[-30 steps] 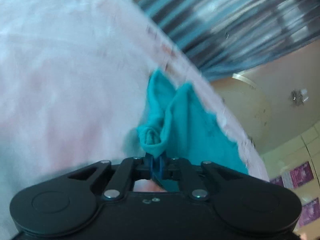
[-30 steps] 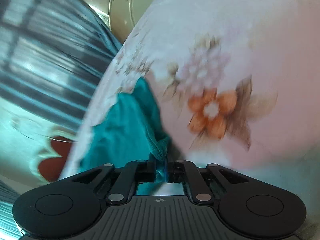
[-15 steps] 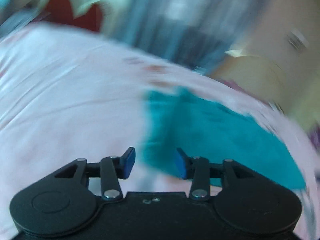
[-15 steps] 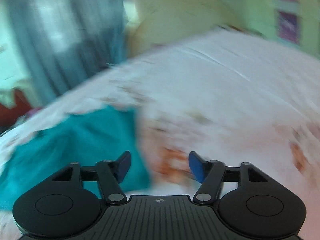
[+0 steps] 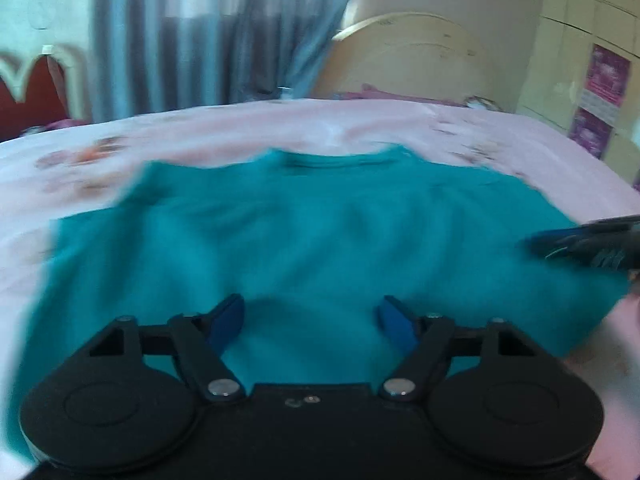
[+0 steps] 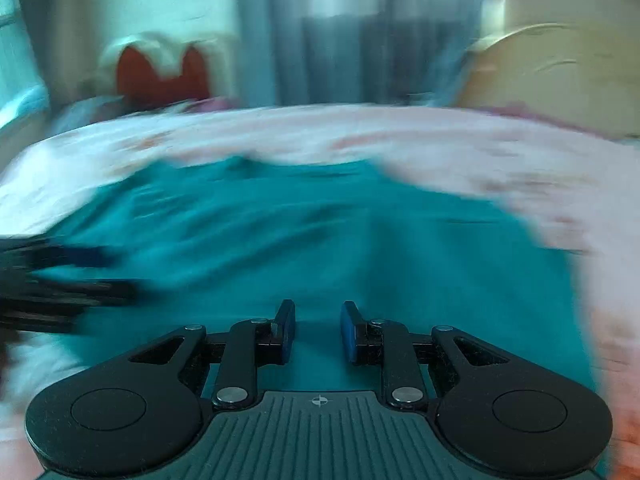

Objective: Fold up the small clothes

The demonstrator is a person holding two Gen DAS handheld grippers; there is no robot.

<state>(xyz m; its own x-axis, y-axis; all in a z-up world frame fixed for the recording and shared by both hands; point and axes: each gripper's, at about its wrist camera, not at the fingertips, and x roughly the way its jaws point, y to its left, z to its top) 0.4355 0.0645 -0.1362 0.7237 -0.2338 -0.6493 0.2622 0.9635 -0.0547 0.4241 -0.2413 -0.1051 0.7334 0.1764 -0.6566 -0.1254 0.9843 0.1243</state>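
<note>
A teal shirt (image 5: 312,236) lies spread flat on the pale floral bedsheet (image 5: 200,136), its neckline at the far edge. My left gripper (image 5: 310,320) hovers over the near hem, jaws opening wide, nothing pinched between them. In the right wrist view the same teal shirt (image 6: 320,232) fills the middle, and my right gripper (image 6: 318,332) hangs above it with a narrow gap, jaws closing, with no cloth caught between the pads. Each gripper shows as a dark blur at the other view's edge: the right gripper (image 5: 592,244), the left gripper (image 6: 60,280).
A cream headboard (image 5: 412,56) and grey-blue curtains (image 5: 192,36) stand behind the bed. A red-and-cream chair back (image 6: 164,68) sits at the far left. Floral sheet (image 6: 500,152) surrounds the shirt on all sides.
Both grippers let go of the bunched teal cloth and opened. Both views rolled to level and pulled back, and the shirt now lies spread flat.
</note>
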